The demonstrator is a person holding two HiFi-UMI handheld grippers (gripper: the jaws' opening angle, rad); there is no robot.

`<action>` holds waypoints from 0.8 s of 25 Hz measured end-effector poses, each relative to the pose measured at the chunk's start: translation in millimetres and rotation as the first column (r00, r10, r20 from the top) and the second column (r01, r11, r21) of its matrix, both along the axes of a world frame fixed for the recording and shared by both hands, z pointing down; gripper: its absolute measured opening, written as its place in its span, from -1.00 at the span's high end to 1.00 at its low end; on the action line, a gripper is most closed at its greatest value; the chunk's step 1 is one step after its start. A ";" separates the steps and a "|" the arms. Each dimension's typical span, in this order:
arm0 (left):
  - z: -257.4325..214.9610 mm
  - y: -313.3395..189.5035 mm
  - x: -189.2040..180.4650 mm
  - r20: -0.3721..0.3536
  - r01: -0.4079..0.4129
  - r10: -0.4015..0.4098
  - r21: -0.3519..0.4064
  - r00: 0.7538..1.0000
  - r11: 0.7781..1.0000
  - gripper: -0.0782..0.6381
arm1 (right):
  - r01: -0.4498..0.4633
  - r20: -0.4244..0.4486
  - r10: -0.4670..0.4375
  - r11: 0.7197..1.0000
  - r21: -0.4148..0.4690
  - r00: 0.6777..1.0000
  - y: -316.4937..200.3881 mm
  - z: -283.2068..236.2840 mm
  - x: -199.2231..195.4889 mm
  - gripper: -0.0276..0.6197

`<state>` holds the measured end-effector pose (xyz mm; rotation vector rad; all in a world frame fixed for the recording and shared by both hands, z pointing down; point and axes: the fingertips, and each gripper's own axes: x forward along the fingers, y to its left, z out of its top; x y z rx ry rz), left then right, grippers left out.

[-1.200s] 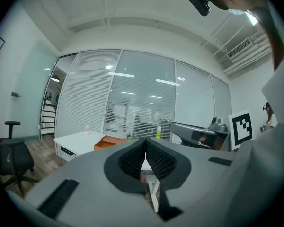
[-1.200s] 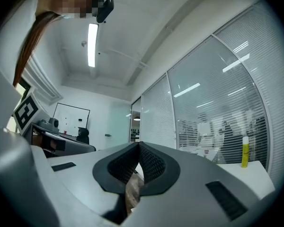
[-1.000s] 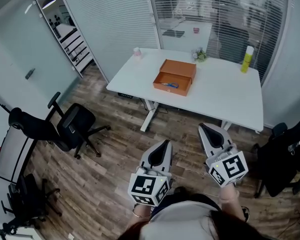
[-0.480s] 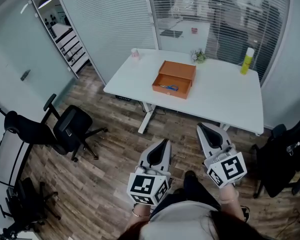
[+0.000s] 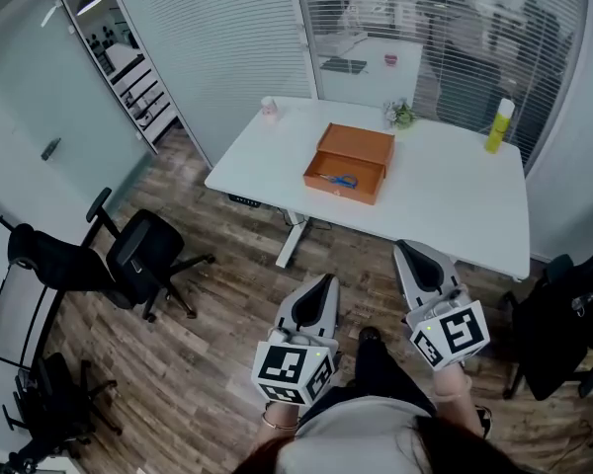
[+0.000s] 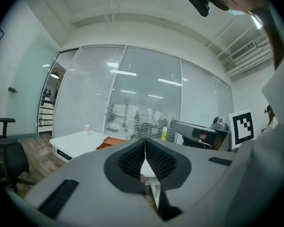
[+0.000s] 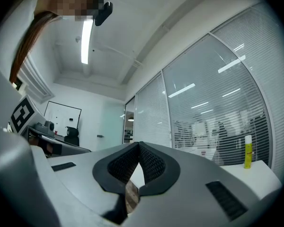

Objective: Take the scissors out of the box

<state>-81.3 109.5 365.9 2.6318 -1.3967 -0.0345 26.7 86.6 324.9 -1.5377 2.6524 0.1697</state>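
Table sat slightly nearer and further right in the head view than a second earlier, and a shoe had come into view between the two grippers; read as the person stepping toward the table.

Left gripper: jaws together, nothing between them. Right gripper: jaws together, likewise empty. Both were held roughly level over the wooden floor, well apart from the table.

Orange box stood open near the table's middle. Scissors, blue-handled, lay flat on the box floor toward its near wall.

Task judged not yet begun; approach only.

Risks:
- Jaws left closed on arrival would shove the scissors instead of gripping them.
- Scissors lie flat and thin, so a pinch may slip off.
- Box looks light; a push on its near wall could slide it across the smooth top.
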 end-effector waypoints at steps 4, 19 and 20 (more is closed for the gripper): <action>0.6 -22.8 5.3 0.004 -0.004 0.004 0.000 1.000 1.000 0.73 | -0.001 0.006 0.001 1.000 -0.005 1.000 -24.0 2.3 3.9 0.83; -4.4 -121.7 23.2 0.017 0.020 -0.020 -0.001 1.000 1.000 0.73 | 0.059 0.013 -0.058 0.998 -0.018 0.998 -121.1 0.6 14.2 0.82; -3.0 -128.1 24.7 0.018 0.024 -0.024 -0.004 1.000 1.000 0.73 | 0.066 0.013 -0.066 0.998 -0.020 0.998 -126.9 1.5 15.5 0.82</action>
